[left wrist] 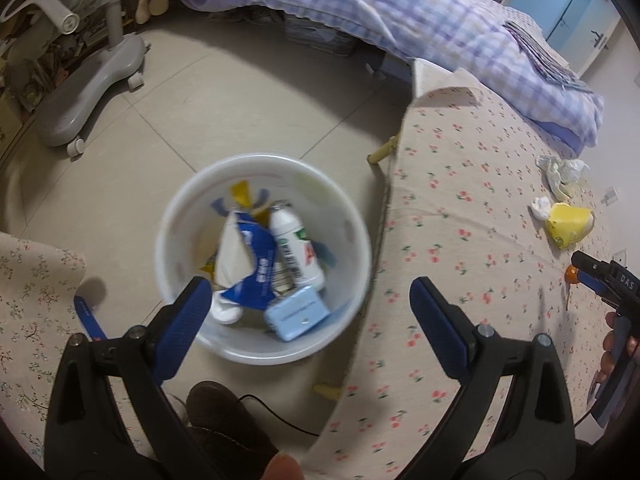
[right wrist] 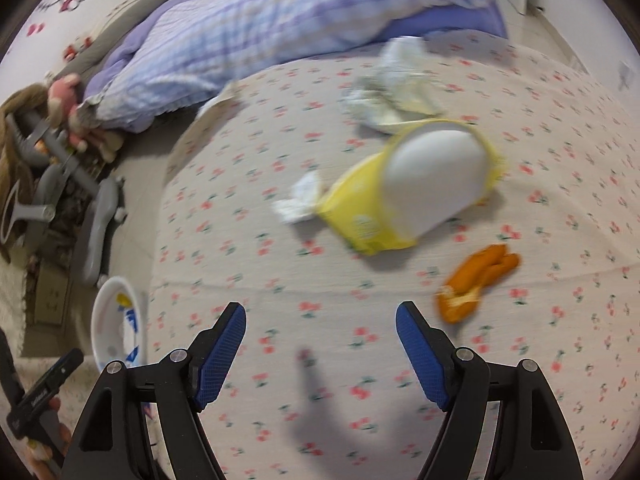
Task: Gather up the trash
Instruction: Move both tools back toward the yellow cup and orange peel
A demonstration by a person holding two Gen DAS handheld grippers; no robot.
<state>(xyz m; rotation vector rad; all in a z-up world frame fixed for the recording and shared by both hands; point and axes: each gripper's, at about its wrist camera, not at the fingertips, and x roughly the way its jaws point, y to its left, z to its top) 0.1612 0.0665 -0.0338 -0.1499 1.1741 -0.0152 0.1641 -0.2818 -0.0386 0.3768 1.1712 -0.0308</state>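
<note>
A white bin (left wrist: 362, 248) stands on the floor beside the bed, holding a white bottle (left wrist: 296, 250), a blue-and-white wrapper (left wrist: 252, 268) and a light blue box (left wrist: 298, 314). My left gripper (left wrist: 310, 300) hangs open above it, nothing between its fingers. On the cherry-print bedsheet lie a yellow paper cup (right wrist: 404, 200) on its side, a white tissue (right wrist: 298, 200), crumpled pale wrappers (right wrist: 390, 94) and orange peel (right wrist: 474, 280). My right gripper (right wrist: 320, 320) is open and empty over the sheet, short of the cup. The bin (right wrist: 105, 320) shows at its lower left.
A checked purple quilt (left wrist: 420, 16) is heaped at the back of the bed. A grey wheeled chair base (left wrist: 92, 80) stands on the tiled floor beyond the bin. A dark shoe (left wrist: 224, 420) and a black cable (left wrist: 280, 416) lie in front of the bin.
</note>
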